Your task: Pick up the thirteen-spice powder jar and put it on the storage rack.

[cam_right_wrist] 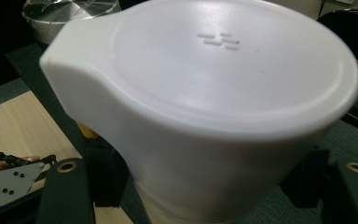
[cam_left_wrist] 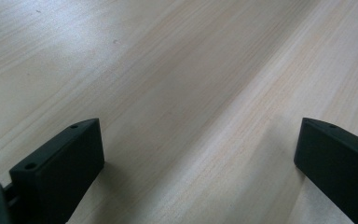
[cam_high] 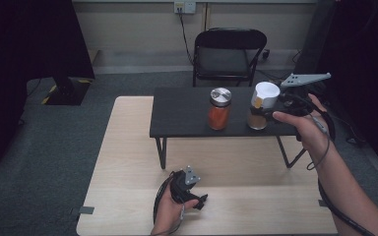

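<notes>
Your right gripper (cam_high: 280, 104) is clamped on the white-capped jar (cam_high: 263, 105) at about two o'clock on the black shelf (cam_high: 187, 115), just right of the orange-filled jar (cam_high: 219, 109). You look to be gripping it ready to lift or twist; keep it upright. Your left gripper (cam_high: 193, 189) rests at six o'clock on the wooden table (cam_high: 128, 162), jaws wide, holding nothing.

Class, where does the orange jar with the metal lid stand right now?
In the high view the orange jar stands on the black bench, left of the white-capped jar.
</notes>
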`<action>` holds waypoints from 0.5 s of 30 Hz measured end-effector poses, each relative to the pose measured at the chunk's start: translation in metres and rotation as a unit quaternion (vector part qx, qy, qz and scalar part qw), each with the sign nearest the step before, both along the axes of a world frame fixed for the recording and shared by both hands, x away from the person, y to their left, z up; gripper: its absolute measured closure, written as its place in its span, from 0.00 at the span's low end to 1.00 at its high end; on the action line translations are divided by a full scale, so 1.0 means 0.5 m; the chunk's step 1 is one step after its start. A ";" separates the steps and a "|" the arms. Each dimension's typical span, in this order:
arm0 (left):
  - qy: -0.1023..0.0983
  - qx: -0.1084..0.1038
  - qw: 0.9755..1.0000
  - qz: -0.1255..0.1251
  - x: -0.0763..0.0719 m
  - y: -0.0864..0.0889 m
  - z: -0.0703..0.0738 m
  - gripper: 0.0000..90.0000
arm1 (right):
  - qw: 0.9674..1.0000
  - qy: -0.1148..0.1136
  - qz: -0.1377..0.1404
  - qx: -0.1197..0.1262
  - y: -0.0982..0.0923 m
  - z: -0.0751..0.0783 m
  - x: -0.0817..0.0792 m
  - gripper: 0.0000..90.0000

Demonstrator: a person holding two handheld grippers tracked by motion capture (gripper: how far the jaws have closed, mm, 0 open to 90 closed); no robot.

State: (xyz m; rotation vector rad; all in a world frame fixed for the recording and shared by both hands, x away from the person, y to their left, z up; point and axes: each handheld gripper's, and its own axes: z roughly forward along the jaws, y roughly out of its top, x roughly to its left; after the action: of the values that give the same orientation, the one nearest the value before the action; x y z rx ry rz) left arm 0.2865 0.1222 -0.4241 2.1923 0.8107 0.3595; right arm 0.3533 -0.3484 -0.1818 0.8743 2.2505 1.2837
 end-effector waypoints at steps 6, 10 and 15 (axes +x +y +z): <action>0.000 0.000 1.000 0.000 0.000 0.000 0.000 0.01 | 1.000 -0.003 0.000 0.000 -0.001 -0.002 -0.002 0.34; 0.000 0.000 1.000 0.000 0.000 0.000 0.000 0.01 | 1.000 -0.004 0.000 0.002 -0.002 -0.005 -0.004 0.34; 0.000 0.000 1.000 0.000 0.000 0.000 0.000 0.01 | 1.000 -0.006 -0.001 0.000 -0.001 -0.005 -0.006 0.34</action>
State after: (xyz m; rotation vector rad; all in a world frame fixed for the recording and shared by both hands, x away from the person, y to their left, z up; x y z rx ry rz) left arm 0.2864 0.1222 -0.4241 2.1923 0.8108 0.3598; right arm 0.3500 -0.3489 -0.1841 0.8656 2.2411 1.2847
